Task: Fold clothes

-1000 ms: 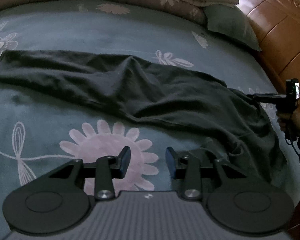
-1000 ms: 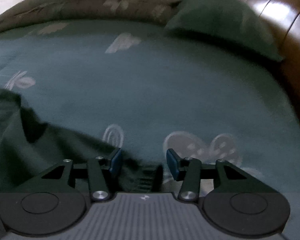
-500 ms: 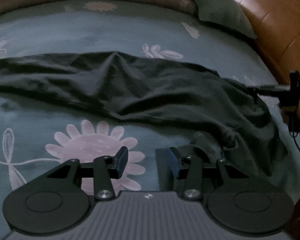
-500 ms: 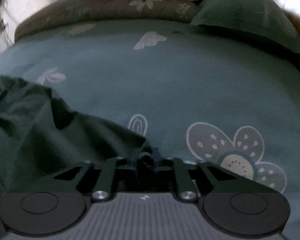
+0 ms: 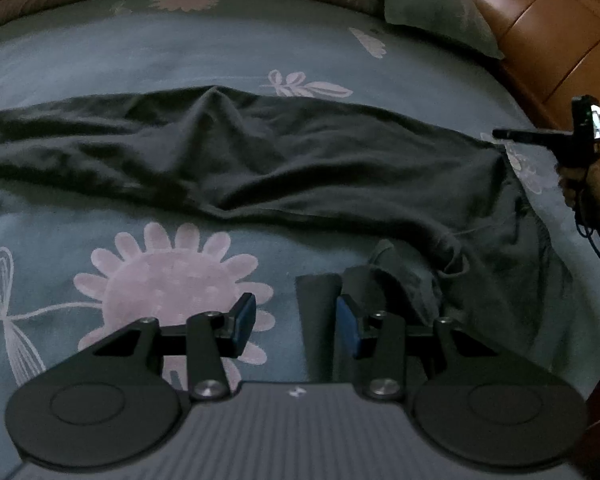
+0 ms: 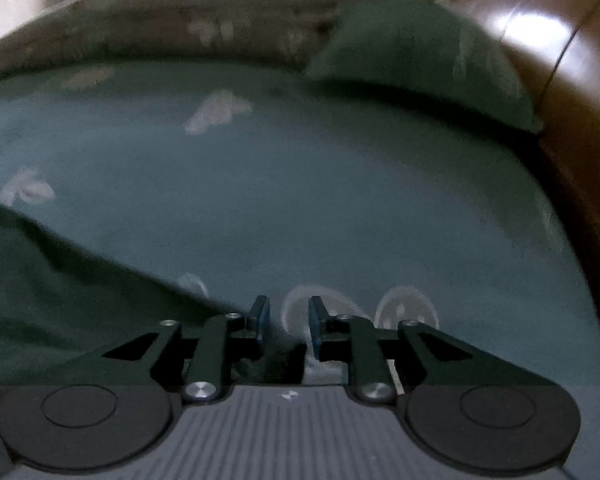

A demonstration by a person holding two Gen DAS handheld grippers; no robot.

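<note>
2 grippers work at one end of the dark garment [image 5: 284, 160], which lies stretched across the teal bedspread [image 5: 220, 48], well short of the green pillow [image 5: 432, 16]. The left gripper [image 5: 296, 318] hangs with its jaws apart; a corner of cloth lies just beside its right pad, not pinched. The right gripper [image 6: 286, 320] has just been opening its jaws, and between the pads I see only bedspread; the garment edge sits just beside its left finger. I judge that the step is taking hold of both corners. Next, each gripper must close on its corner before any lifting toward the far end.
</note>
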